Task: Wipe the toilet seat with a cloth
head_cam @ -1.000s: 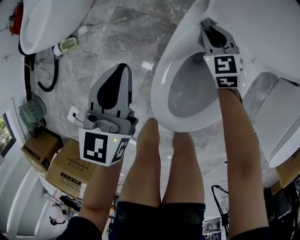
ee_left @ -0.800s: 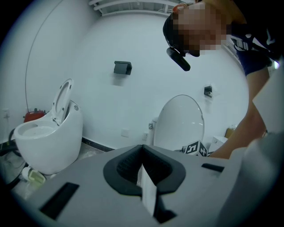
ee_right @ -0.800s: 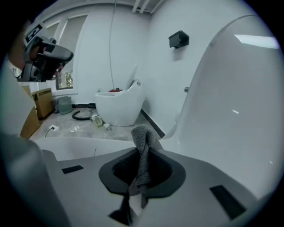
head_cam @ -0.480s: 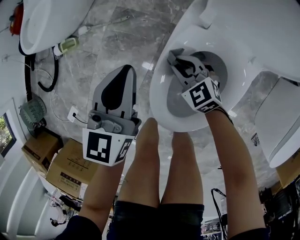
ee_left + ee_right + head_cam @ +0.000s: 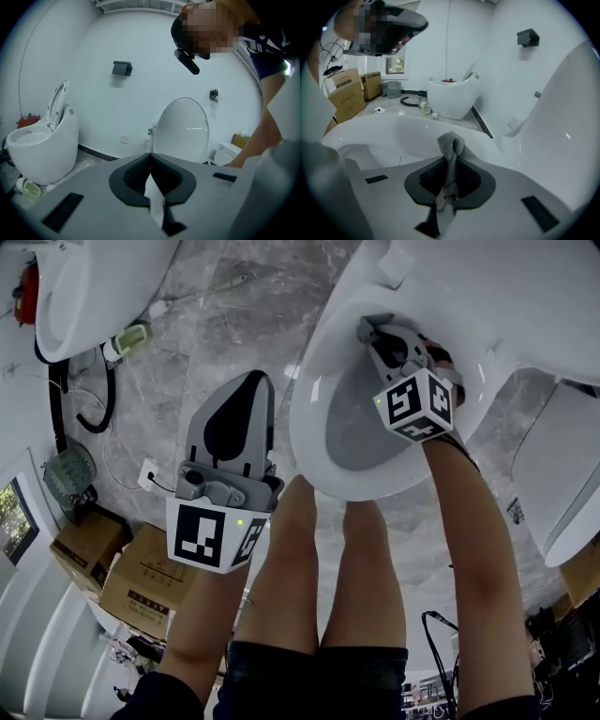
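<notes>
The white toilet seat (image 5: 307,418) rings the bowl at the head view's upper middle. My right gripper (image 5: 377,331) reaches over the bowl to the seat's far side. It is shut on a grey knit cloth (image 5: 451,143), whose bunched end sticks out past the jaws and hangs just over the seat (image 5: 389,124). In the right gripper view that gripper (image 5: 451,158) pinches the cloth between black pads. My left gripper (image 5: 246,381) hangs over the marble floor left of the toilet, apart from it. In its own view the left gripper (image 5: 150,159) is shut on nothing.
The raised lid (image 5: 185,126) stands behind the bowl. A second toilet (image 5: 89,277) is at upper left, a third (image 5: 562,484) at right. A black hose (image 5: 94,399), a fan (image 5: 61,474) and cardboard boxes (image 5: 141,577) lie on the floor at left. The person's legs (image 5: 328,559) are against the bowl's front.
My right gripper swept with the cloth from the seat's right side leftward across the bowl, then back a little toward the far rim. The left gripper has barely moved.
</notes>
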A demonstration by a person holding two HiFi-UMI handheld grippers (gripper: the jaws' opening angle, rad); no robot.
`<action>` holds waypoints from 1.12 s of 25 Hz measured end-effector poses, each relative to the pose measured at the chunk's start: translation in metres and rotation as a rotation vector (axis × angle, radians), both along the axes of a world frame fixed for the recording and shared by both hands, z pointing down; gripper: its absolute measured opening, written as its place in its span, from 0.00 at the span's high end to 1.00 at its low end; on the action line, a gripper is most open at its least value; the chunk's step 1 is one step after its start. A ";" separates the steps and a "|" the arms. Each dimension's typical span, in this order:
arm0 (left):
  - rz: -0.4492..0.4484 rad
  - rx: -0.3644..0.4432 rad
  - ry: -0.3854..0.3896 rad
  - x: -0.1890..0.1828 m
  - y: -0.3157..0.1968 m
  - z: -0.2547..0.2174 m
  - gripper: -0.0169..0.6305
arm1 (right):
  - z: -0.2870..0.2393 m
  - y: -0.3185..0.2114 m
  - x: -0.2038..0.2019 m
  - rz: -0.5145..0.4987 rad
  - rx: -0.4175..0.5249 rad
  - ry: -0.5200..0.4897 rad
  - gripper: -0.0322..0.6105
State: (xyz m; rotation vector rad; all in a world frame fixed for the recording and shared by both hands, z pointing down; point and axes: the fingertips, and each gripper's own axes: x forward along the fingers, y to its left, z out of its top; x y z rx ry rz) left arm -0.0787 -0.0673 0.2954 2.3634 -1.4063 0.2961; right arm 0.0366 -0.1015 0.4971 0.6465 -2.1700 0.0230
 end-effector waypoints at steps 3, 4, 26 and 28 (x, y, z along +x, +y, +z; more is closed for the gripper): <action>0.011 0.002 -0.003 0.006 0.001 -0.002 0.94 | 0.006 -0.007 0.040 0.069 -0.022 0.086 0.88; 0.012 0.001 -0.003 0.007 0.001 -0.002 0.94 | 0.008 -0.006 0.055 0.076 -0.024 0.130 0.88; 0.037 -0.006 -0.005 0.020 -0.005 -0.001 0.94 | -0.020 -0.040 0.055 0.151 0.105 0.124 0.87; 0.039 -0.005 -0.002 0.022 -0.007 -0.002 0.94 | -0.021 -0.037 0.087 0.212 0.105 0.161 0.87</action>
